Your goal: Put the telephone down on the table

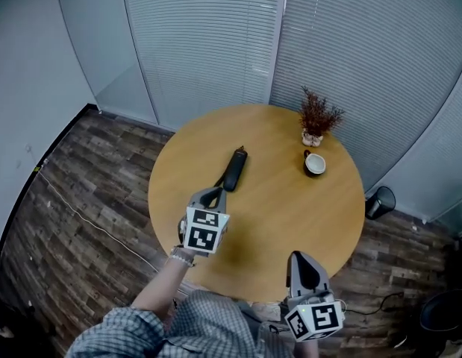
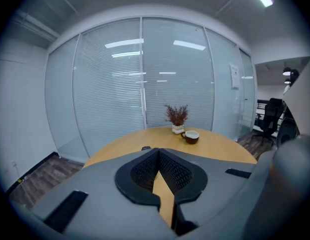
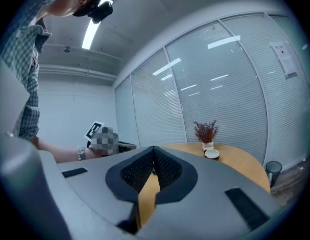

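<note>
The black telephone handset [image 1: 234, 168] lies flat on the round wooden table [image 1: 290, 215], left of centre, pointing away from me. My left gripper [image 1: 214, 193] hovers at the handset's near end with its jaws shut and nothing between them. In the left gripper view its tips [image 2: 158, 152] meet, and a small piece of the handset [image 2: 145, 148] shows just beyond them. My right gripper [image 1: 301, 261] hangs over the table's front edge, right of the handset and well away from it. Its jaws [image 3: 153, 150] are also shut and empty.
A small potted dried plant [image 1: 318, 118] and a dark cup [image 1: 314, 163] stand at the table's far right. On the wood floor a black bin [image 1: 381, 201] sits to the right, and a thin cable [image 1: 89, 222] runs along the left. Glass walls with blinds close off the back.
</note>
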Demonstrator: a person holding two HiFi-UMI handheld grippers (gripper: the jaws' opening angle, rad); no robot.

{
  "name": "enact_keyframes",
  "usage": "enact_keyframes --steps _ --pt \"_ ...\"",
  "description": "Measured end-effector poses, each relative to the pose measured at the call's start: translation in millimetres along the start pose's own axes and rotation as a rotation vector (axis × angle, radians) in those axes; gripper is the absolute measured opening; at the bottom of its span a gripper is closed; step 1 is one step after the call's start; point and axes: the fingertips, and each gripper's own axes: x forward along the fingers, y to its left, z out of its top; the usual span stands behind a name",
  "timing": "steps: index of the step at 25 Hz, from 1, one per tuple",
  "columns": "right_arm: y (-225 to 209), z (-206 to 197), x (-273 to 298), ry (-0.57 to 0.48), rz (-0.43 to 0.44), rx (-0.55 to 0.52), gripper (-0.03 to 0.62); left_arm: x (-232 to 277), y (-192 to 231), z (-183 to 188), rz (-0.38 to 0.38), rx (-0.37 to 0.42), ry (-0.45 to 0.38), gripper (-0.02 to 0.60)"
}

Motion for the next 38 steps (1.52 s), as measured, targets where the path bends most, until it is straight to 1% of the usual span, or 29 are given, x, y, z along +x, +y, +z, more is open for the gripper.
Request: enact_keyframes --steps 4,7,10,15,18,21,25,30,35,38 --pt "1.9 11.5 2.0 -0.028 -0.004 -0.024 0.008 -35.6 -8.3 17.5 -0.048 -0.038 -0.055 0.008" --pt "7.3 16.4 2.8 -0.043 -0.007 -0.035 0.008 -61.7 -10.3 27.9 -0.056 -0.063 -0.106 0.008" --pt "12.8 16.5 4.9 -0.053 -0.001 -0.036 0.008 -81.5 -17.6 30.6 -0.075 -0.084 -0.127 0.008" --pt "23.1 20.3 12.1 -0.061 0.021 -0.056 0.008 -102.1 -41.0 32.1 -0.142 -0.094 -0.159 0.008" --pt "28.2 21.5 11.5 -0.071 0.027 -0.065 0.008 -110.2 -47.9 33.5 -0.159 -0.082 -0.178 0.008" --pt "30.4 20.7 7.7 -0.074 0.015 -0.062 0.008 -115.1 -52.5 37.1 -0.188 -0.088 -0.193 0.008" --pt "26.6 18.9 3.6 -0.071 -0.006 -0.057 0.008 -116.3 -54.9 45.2 -0.197 -0.097 -0.226 0.008" --pt "19.9 13.9 0.5 -0.056 -0.025 -0.027 0.008 -115.0 -61.0 42.1 -0.217 -0.102 -0.216 0.008" --pt "23.6 13.5 -1.0 -0.053 -0.023 -0.030 0.008 -114.0 -68.3 35.9 -0.233 -0.067 -0.185 0.008" --pt "24.0 11.1 -2.4 -0.045 -0.021 -0.026 0.008 -114.1 -73.5 36.0 -0.253 -0.076 -0.182 0.008"
